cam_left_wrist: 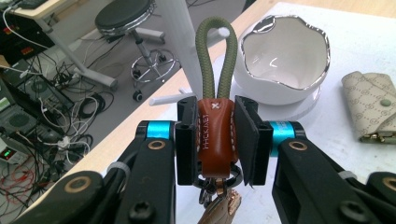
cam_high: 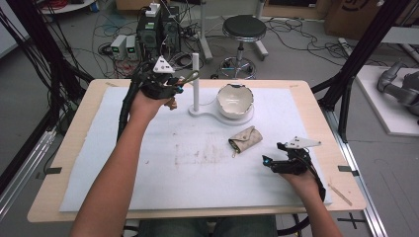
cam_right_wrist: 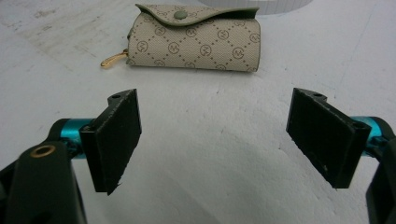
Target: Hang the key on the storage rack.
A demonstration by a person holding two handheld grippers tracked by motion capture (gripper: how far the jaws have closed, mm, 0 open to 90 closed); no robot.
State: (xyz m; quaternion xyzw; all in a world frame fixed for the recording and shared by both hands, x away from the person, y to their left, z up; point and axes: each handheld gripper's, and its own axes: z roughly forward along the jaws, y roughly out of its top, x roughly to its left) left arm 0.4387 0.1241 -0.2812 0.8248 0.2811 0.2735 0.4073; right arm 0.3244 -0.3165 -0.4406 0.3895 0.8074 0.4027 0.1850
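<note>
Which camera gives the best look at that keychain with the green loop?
The left gripper view: the keychain sits close up, its brown leather tab clamped between the jaws. In the high view it is tiny beside the stand.

Lab: floor cables (cam_high: 106, 29), computer boxes (cam_high: 157, 29), stool (cam_high: 243, 29).

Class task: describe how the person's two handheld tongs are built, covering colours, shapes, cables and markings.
Both tongs, left and right, are black, with flat rectangular pads on turquoise metal collars and brass-coloured rivets. Each carries a pale three-cornered plate on top and trails a black cable. Forearms are bare, without sleeves.
</note>
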